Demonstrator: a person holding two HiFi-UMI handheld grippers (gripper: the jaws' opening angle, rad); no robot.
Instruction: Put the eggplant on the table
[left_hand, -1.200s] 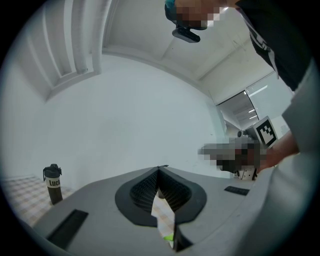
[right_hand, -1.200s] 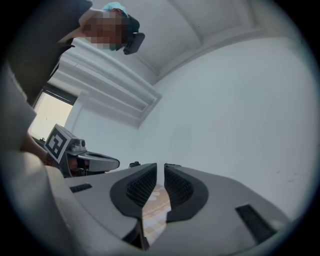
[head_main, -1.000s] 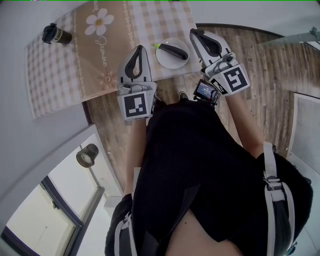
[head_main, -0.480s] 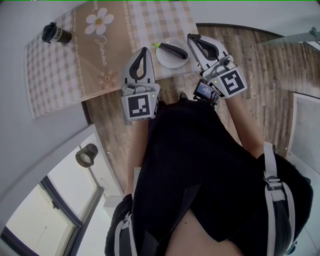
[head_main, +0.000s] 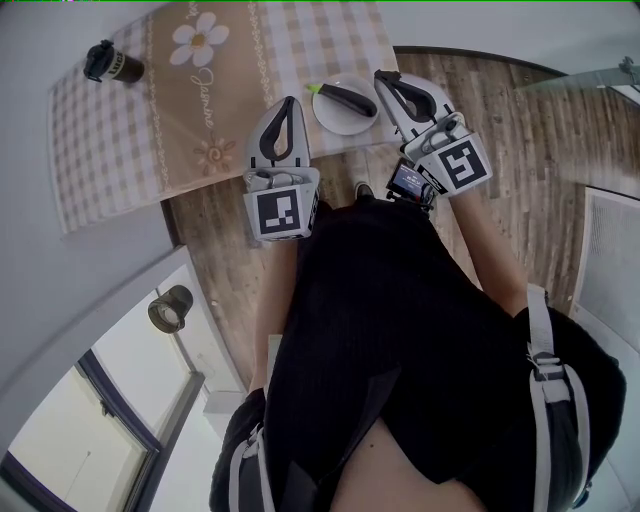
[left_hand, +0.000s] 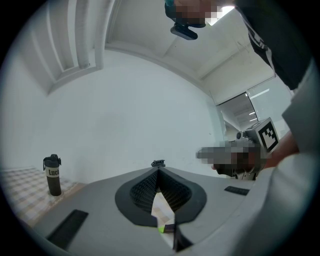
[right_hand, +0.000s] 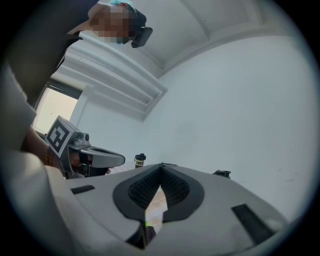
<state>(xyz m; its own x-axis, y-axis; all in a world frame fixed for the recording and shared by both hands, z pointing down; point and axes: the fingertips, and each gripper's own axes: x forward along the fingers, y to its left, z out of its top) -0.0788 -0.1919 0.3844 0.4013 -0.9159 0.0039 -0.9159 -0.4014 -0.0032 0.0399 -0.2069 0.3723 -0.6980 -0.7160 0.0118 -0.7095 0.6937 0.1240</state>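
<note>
A dark purple eggplant (head_main: 346, 98) with a green stem lies on a white plate (head_main: 340, 120) near the front edge of the table (head_main: 100, 150), which has a checked cloth. My left gripper (head_main: 289, 100) hovers just left of the plate, its jaws shut with nothing between them. My right gripper (head_main: 381, 75) sits just right of the plate, also shut and empty. Neither touches the eggplant. In the left gripper view, the left gripper (left_hand: 159, 167) has its tips meeting, and the eggplant's green stem (left_hand: 161, 229) peeks through below. The right gripper (right_hand: 161, 165) looks the same in its own view.
A dark bottle (head_main: 110, 65) stands at the cloth's far left corner, also seen as the bottle (left_hand: 52, 175) in the left gripper view. A beige runner with daisy prints (head_main: 200, 45) crosses the cloth. Wooden floor (head_main: 520, 130) lies to the right of the table.
The left gripper has edged slightly towards the plate. The right gripper, plate and eggplant stay about where they were.
</note>
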